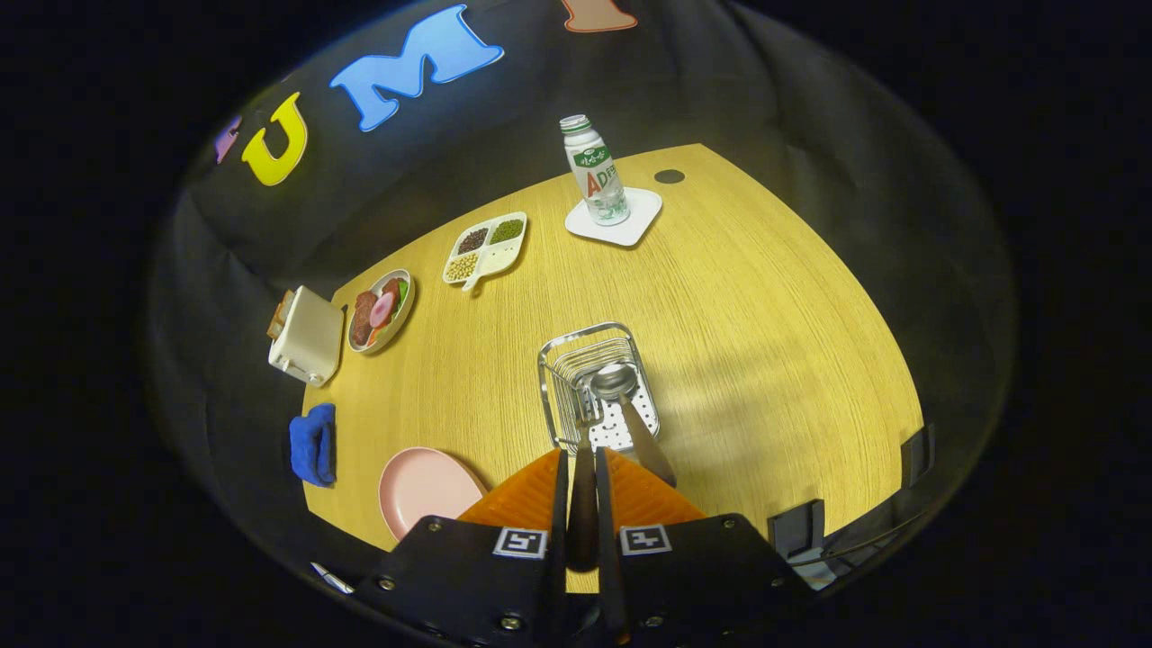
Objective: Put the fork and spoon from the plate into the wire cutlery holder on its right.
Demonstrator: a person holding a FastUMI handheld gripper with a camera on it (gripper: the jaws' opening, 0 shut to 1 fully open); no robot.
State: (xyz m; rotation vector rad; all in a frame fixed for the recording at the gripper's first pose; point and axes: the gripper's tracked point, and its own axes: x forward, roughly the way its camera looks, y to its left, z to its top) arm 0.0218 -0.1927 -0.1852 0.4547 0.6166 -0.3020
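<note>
A staged recording booth, not a real kitchen: black cloth walls close in a wooden table (738,297) set with a toaster (306,337), food plates (381,310) and a bottle (594,171).

**What the gripper view hides**

The fork (583,486) runs down between the jaws of the gripper (581,468), which press its handle from both sides, so the handle's sides are covered; its tines, against the wire cutlery holder (598,385), are too small to count. The spoon (630,409) handle's lower end slips behind 1 finger. The pink plate (423,490) is partly covered by the gripper body. The bottle (594,169) label is unreadable.
</note>
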